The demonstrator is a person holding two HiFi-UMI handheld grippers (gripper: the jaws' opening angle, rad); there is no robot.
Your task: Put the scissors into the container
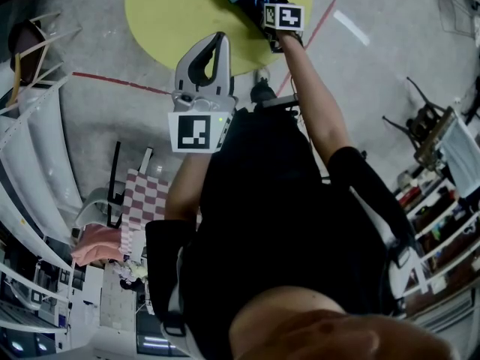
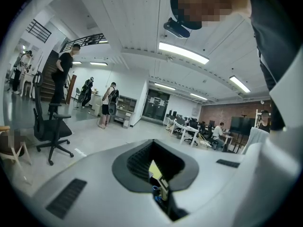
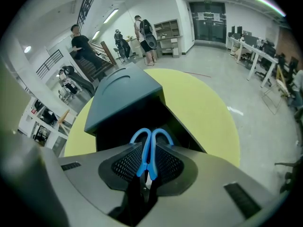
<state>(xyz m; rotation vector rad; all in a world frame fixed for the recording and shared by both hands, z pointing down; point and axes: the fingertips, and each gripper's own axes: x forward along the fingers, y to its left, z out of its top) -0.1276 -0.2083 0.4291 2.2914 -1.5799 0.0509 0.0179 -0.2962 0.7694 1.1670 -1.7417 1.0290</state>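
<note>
Blue-handled scissors [image 3: 143,151] are clenched in the right gripper [image 3: 147,163] at the mouth of the dark container [image 3: 124,97] (left gripper [image 2: 155,168] closed on nothing), so lower them well inside before releasing.

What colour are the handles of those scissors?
Blue. The scissors show best in the right gripper view, clamped in the right gripper.

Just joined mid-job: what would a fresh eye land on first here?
The blue-handled scissors clamped between the right gripper's jaws, handles pointing at the dark container on the round yellow table. Next, the left gripper, shut and empty, nearer the person's torso.
</note>
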